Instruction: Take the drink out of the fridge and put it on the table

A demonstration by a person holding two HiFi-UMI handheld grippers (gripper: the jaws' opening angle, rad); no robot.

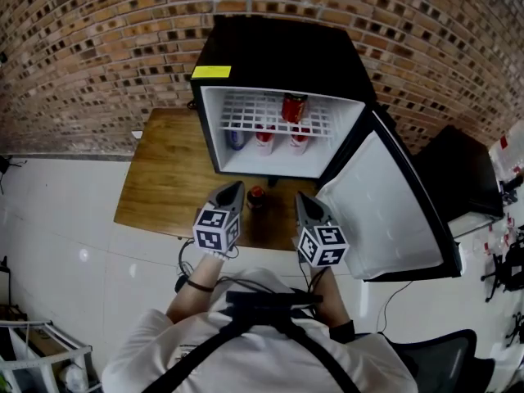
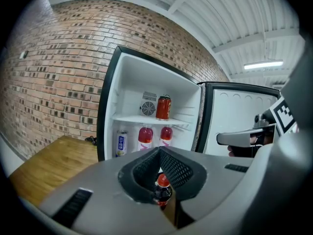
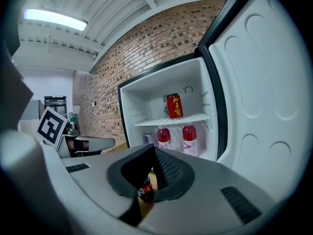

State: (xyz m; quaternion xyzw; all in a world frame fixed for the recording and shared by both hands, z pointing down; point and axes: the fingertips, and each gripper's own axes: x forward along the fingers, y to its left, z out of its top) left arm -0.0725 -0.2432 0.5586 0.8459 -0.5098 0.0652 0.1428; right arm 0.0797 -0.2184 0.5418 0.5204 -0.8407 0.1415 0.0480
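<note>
Both the left gripper (image 1: 235, 191) and right gripper (image 1: 300, 197) are pressed together, empty; a careless swing could topple the bottle (image 1: 256, 197) standing between them on the table (image 1: 164, 188).

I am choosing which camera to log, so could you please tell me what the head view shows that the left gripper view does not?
Only the head view shows the person's shoulders and the yellow sticker on top of the fridge. Only the left gripper view shows the fan grille on the fridge's back wall and the ceiling light. Both show the open fridge, the red can on its upper shelf, the red-capped bottle on the wooden table and the right gripper.
</note>
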